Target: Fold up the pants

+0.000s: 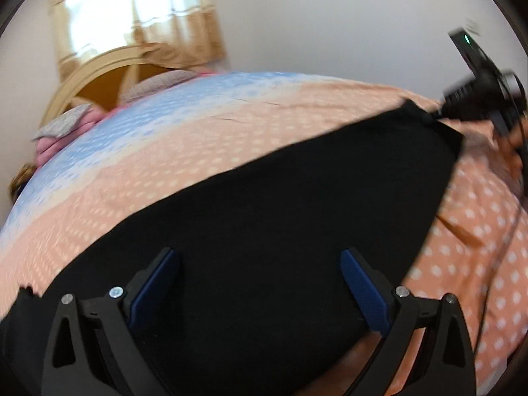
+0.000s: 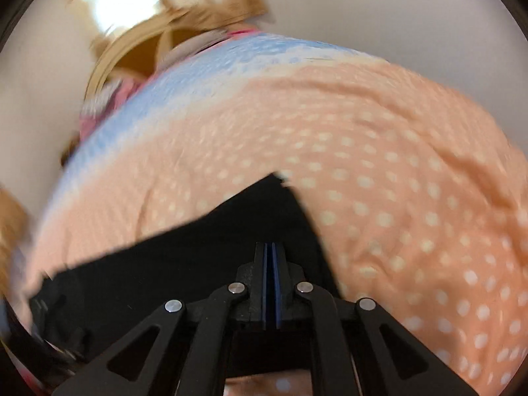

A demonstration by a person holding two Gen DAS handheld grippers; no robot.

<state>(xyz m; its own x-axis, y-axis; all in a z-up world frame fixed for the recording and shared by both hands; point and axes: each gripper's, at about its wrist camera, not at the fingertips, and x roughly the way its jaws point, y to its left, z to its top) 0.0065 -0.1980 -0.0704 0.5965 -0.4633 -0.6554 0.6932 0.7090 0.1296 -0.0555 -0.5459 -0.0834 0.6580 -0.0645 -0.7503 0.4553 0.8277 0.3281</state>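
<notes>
Right hand-held gripper (image 2: 271, 257) clamped on black pants (image 1: 280, 204) spread on the bed (image 1: 231, 122); left hand-held gripper (image 1: 260, 260), fingers apart, must seize fabric before folding

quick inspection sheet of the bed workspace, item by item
surface: bedspread, orange with pale dots, a blue band toward the headboard; a few creases.
job's things: black pants spread across the bedspread.
clutter: pink and grey bedding heaped near the headboard.
grippers: left tool open above the pants, nothing between its pads. Right tool shut; in the left wrist view it meets the pants' far edge, which looks pinched.
cables: dark cable hanging beside the right tool.
surroundings: wooden headboard, curtained window, plain wall.
</notes>
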